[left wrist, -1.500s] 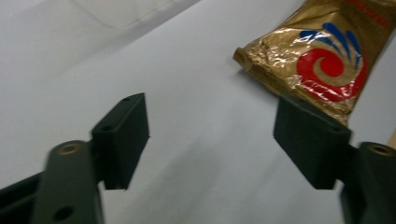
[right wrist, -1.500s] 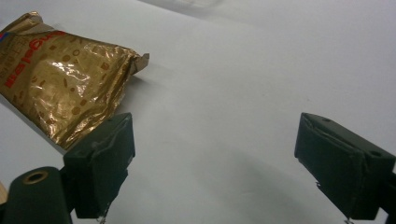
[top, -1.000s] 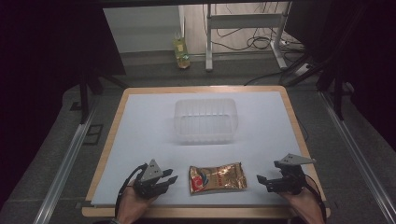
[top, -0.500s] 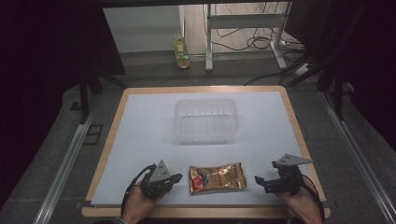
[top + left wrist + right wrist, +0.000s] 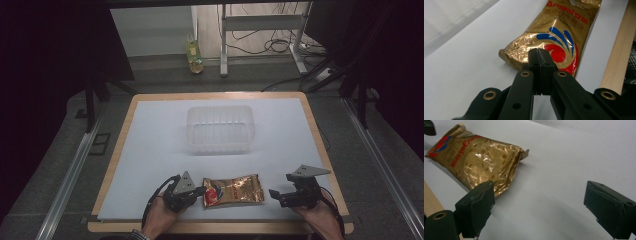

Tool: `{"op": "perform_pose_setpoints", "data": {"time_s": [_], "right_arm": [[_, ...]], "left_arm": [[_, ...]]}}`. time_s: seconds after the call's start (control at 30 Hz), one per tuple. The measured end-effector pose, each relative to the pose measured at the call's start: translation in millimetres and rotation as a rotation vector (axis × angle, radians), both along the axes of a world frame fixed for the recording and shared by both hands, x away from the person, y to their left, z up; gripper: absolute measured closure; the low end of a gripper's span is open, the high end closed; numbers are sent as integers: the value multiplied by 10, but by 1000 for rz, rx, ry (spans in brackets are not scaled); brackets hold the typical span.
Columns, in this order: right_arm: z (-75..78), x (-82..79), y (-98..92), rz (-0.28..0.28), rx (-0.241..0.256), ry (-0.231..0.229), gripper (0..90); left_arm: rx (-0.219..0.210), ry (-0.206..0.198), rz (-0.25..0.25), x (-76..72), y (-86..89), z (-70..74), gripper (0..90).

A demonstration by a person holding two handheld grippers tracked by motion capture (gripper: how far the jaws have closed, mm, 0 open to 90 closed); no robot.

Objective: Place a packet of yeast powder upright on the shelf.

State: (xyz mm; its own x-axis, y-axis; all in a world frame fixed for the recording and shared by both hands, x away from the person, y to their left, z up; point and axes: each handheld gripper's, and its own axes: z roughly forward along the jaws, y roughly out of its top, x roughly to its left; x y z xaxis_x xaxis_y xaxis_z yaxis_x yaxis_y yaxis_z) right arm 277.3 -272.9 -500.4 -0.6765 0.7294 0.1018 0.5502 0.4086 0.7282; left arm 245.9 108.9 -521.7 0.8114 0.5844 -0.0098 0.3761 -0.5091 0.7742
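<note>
Left gripper (image 5: 199,191): jaws pressed together with no gap between them in the left gripper view (image 5: 540,58), tips at the near end of the gold snack packet (image 5: 233,189); whether they pinch the foil edge or merely meet in front of it cannot be told. Held in the person's left hand (image 5: 161,217) at the table's 7 o'clock.

Right gripper (image 5: 278,196): jaws spread wide and holding nothing, as the right gripper view (image 5: 544,207) confirms. It sits at the table's 5 o'clock, just beside the packet's other end, not touching it. Bare white surface lies between its jaws.

The gold snack packet (image 5: 554,37) lies flat on the white table (image 5: 150,150), near the front edge at 6 o'clock, between the two grippers. Red and blue print sits at its left-gripper end; the far end (image 5: 481,157) is crinkled, with a small foil corner sticking out.

Surroundings: a clear plastic tub (image 5: 220,129) stands at 12 o'clock from the packet, well apart, near the table's centre. The open surface between packet and tub carries nothing. The wooden table rim (image 5: 617,57) runs just beside the packet. Beyond the table, at 12 o'clock, a yellow bottle (image 5: 194,56) stands on the floor next to a metal stand (image 5: 260,22) with cables.
</note>
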Motion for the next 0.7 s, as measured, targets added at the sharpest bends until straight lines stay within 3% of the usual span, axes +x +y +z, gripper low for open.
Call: {"op": "perform_pose_setpoints", "data": {"time_s": [0.3,0.7], "right_arm": [[-22,1,89,12,-11,13,90],[-18,17,185,32,24,39,128]], "left_arm": [[-14,5,-2,34,-51,-22,892],[14,28,5,58,-84,-104,892]]}}
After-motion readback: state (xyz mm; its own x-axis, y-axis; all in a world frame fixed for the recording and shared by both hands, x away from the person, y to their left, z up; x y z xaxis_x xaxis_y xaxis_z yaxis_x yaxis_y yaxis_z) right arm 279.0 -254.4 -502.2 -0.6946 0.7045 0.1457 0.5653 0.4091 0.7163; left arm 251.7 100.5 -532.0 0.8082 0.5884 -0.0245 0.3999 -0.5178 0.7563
